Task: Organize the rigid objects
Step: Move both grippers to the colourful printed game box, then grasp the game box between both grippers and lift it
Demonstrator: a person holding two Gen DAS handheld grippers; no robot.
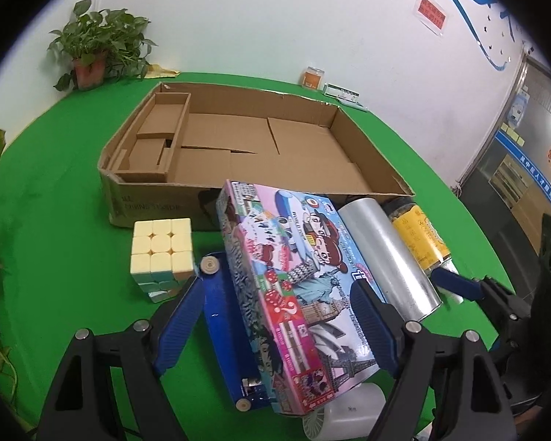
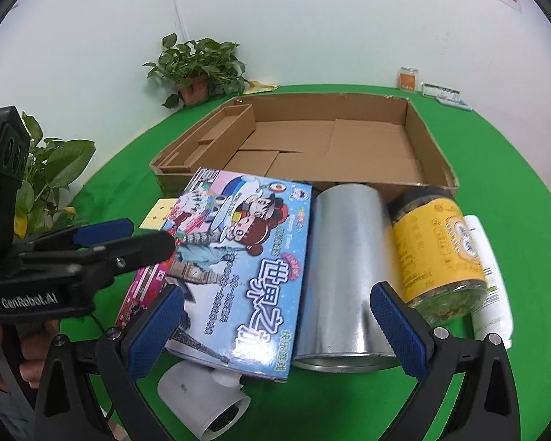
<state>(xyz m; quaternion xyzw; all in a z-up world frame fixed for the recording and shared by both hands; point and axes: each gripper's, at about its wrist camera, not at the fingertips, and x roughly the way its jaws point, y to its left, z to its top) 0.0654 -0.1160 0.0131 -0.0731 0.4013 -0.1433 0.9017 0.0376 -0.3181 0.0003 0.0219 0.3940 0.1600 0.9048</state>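
The game box [image 1: 294, 286] is straddled by the open left claw [image 1: 279, 312], tilted on the surface at 6 o'clock from the cardboard tray [image 1: 367, 147]. The right claw [image 2: 279, 330] is held open, empty. A square, centred grip is advised before lifting.

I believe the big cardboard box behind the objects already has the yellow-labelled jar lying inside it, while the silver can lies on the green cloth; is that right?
Not quite: the yellow-labelled jar is not in the cardboard box; it lies on the green cloth beside the silver can. The right wrist view shows only cardboard inside the box. The can does lie on the cloth.
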